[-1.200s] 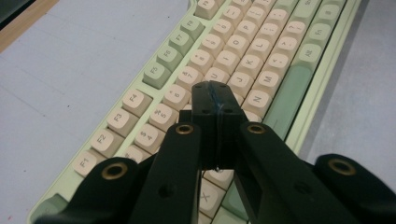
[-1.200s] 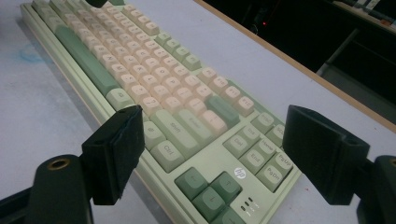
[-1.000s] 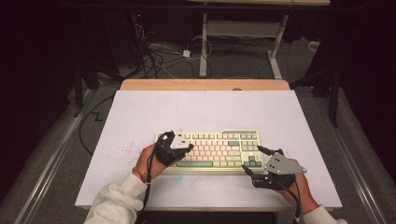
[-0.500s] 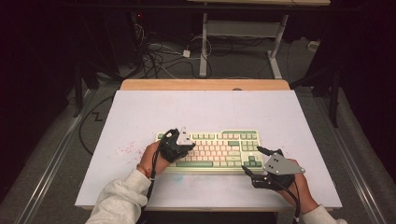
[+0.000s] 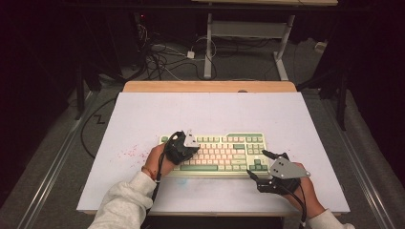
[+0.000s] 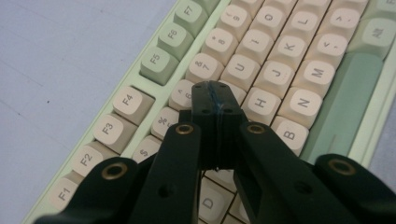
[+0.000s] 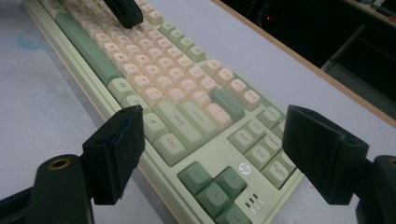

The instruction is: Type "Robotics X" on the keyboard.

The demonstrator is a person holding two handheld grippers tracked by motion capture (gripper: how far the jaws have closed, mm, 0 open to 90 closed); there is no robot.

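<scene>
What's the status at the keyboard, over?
Left gripper shut, tips over the middle keys around G. Right gripper open, straddling the keyboard at its right end. Nothing in the way.

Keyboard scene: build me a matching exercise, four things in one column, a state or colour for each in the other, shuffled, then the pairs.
Things:
1. left gripper
2. right gripper
3. space bar
4. letter keys

States or colours:
A. cream
B. fingers wide apart, at the keyboard's arrow-key corner
C. green
D. fingers pressed together, tips over the keys near 6 and H

Pairs: 1-D, 2-B, 3-C, 4-A
</scene>
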